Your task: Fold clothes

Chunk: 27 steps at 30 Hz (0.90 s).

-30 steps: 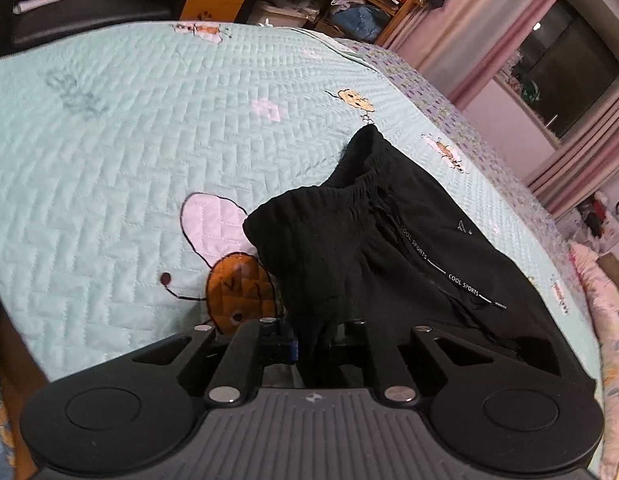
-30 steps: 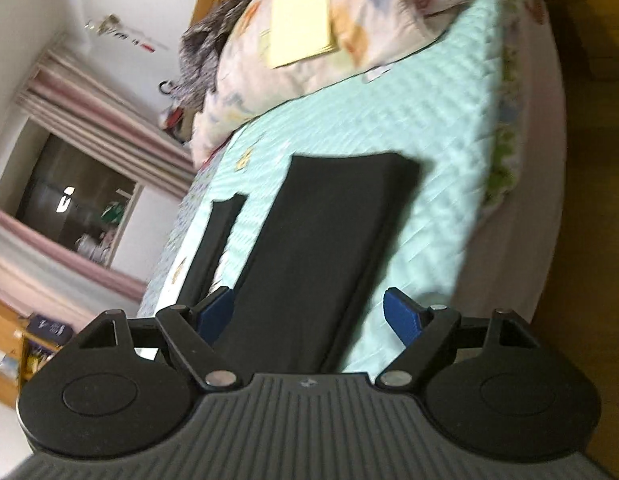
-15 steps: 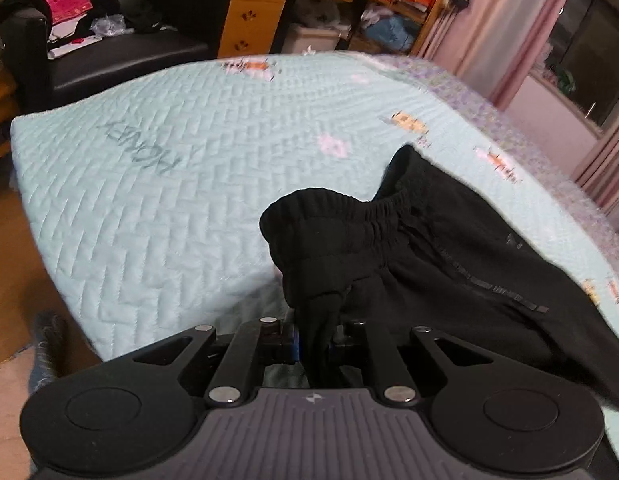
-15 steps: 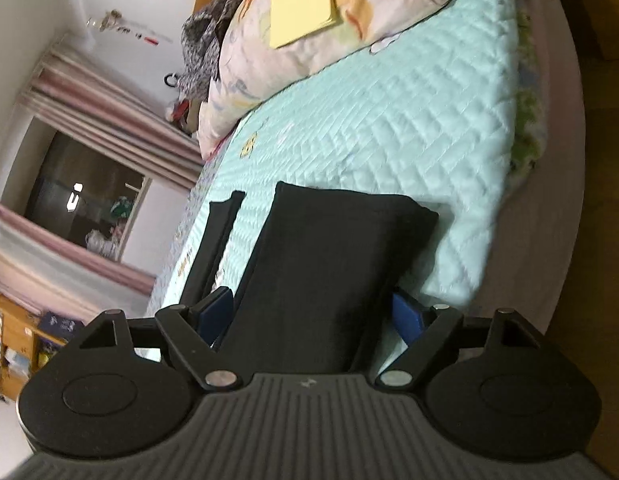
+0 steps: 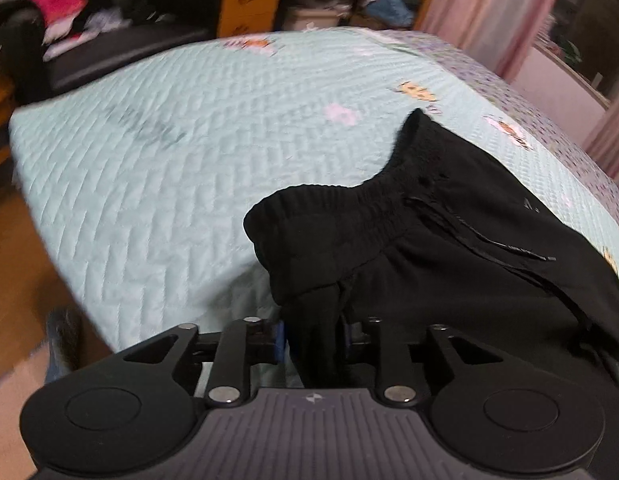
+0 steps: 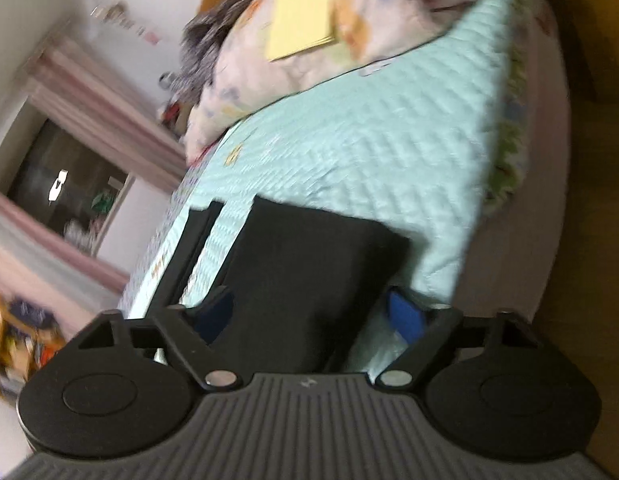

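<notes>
Black trousers (image 5: 449,264) are lying across the bed (image 5: 169,184). The left gripper (image 5: 314,334) is opening, waistband fabric still between its jaws. The right gripper (image 6: 309,312) is closing around a trouser leg (image 6: 309,272), not yet clenched.

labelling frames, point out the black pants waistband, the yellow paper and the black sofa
black pants waistband (image 5: 329,208): left wrist view, on the ribbed elastic band.
yellow paper (image 6: 303,12): right wrist view, middle of the sheet.
black sofa (image 5: 129,48): left wrist view, on the seat.

Bed (image 5: 157,184) under pale green quilt, cartoon patches scattered. Black trousers (image 5: 449,264) spread along near edge, waistband bunched, leg ends (image 6: 309,256) flat toward pillow (image 6: 293,64). Yellow sheet (image 6: 305,12) atop pillow.
</notes>
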Tool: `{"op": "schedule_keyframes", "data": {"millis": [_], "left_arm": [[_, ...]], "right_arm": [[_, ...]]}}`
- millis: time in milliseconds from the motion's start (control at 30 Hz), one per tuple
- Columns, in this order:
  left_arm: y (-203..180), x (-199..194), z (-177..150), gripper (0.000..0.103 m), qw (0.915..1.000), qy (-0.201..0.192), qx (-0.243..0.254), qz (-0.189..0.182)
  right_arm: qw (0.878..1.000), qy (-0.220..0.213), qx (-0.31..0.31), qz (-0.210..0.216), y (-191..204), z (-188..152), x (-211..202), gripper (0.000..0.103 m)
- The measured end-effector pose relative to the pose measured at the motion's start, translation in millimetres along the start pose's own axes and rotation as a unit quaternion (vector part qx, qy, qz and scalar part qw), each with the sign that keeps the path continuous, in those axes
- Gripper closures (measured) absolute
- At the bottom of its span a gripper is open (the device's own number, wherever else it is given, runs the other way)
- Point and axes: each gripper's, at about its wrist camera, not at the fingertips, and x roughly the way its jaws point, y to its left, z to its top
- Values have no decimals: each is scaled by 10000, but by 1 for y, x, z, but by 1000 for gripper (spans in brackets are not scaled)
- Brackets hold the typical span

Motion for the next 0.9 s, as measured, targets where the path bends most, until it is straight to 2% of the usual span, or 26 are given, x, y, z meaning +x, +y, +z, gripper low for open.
{"op": "schedule_keyframes", "data": {"millis": [67, 100, 167, 267, 333, 400, 500, 533, 567, 600, 633, 667, 700, 767, 833, 900], "left_arm": [[9, -5, 0, 67, 9996, 73, -254, -68], [14, -9, -1, 65, 9993, 94, -356, -99], [23, -17, -2, 55, 9982, 135, -561, -156], [34, -35, -2, 44, 9966, 111, -815, -105], [38, -49, 0, 38, 9959, -41, -906, 34], [40, -65, 4, 37, 9945, -306, -991, 120], [30, -79, 18, 28, 9947, -617, -791, -220], [24, -82, 25, 22, 9947, -694, -666, -365], [15, -79, 35, 19, 9951, -712, -461, -514], [5, -75, 45, 19, 9953, -712, -289, -592], [-6, -68, 55, 17, 9952, -699, -87, -673], [-18, -57, 67, 14, 9950, -638, 138, -762], [-28, -39, 81, 9, 9946, -539, 246, -846], [-48, -5, 108, 5, 9932, -341, 460, -1014], [-67, 30, 134, 5, 9913, -133, 625, -1147], [-77, 74, 158, 6, 9928, 119, 515, -1079]], "right_arm": [[9996, 233, -169, 71, 4, -2, 7, 91], [9992, 314, -263, 42, 7, -4, 10, 91], [9991, 336, -256, -51, 8, -2, 8, 92], [9972, 318, -639, -238, 16, 5, 0, 92], [9946, 477, -809, -450, 16, 10, 4, 92], [9946, 648, -620, -526, 6, 11, 9, 93], [9965, 666, -229, -443, -3, 12, 4, 86], [9968, 612, -115, -500, -4, 13, 0, 80], [9963, 376, 7, -770, -2, 13, -9, 75], [9943, 129, 129, -1051, 0, 13, -19, 73], [9907, -118, 252, -1331, 2, 13, -28, 62], [9897, -325, 110, -1387, 14, 10, -35, 50], [9883, -529, -47, -1430, 25, 8, -43, 49], [9834, -936, -361, -1511, 49, 2, -57, 49], [9877, -784, -885, -1026, 85, -12, -55, 47], [9909, -287, -1242, -434, 123, -33, -39, 46]]}}
